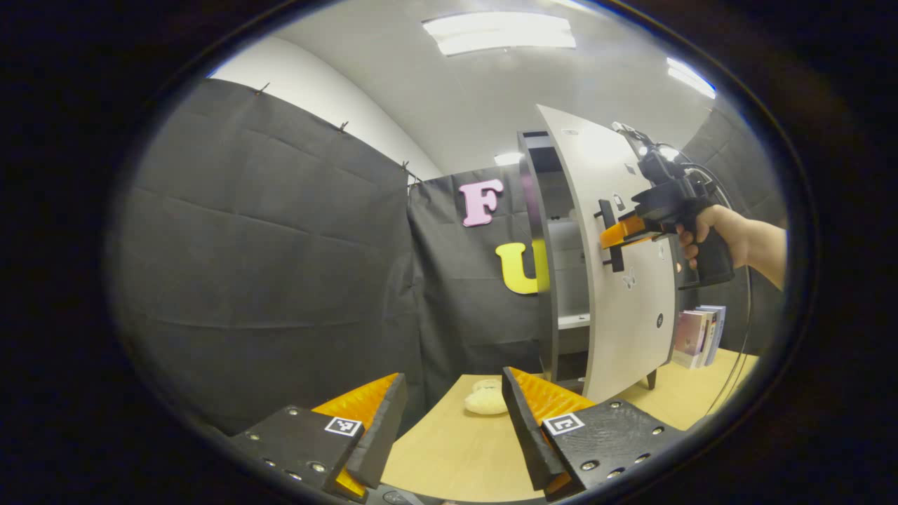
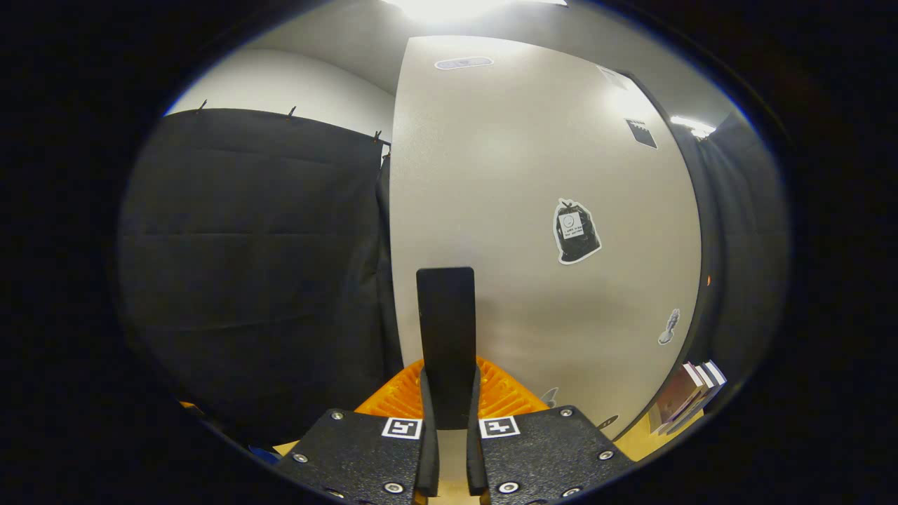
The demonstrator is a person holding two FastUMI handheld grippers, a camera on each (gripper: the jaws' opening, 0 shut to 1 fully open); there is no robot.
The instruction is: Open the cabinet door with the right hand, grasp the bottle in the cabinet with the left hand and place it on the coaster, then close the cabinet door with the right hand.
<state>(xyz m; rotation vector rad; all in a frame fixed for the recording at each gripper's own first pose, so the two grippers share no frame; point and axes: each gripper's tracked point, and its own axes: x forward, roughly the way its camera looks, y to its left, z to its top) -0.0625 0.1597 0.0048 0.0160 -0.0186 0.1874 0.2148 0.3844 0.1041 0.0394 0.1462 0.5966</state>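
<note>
**Right jaws clamped on the door handle, cabinet partly open**

In the right gripper view we saw the right gripper at the bottom centre of the frame, its jaws closed tight on the upright black bar handle of the pale grey cabinet door, one finger on each side of the bar. The door carried a few small stickers and filled the centre and right of that frame.

In the left gripper view the same gripper sat right of centre, held by a hand reaching in from the right edge, with the door swung partly away from the tall dark-edged cabinet. Through the gap we made out pale shelves, but we could not tell whether a bottle stood on them.

The left gripper sat at the bottom of its own view with jaws wide apart and holding nothing, above the light wooden table. A small cream round coaster lay on the table near the cabinet's foot. Some upright books stood at the lower right, beside the cabinet.
</note>
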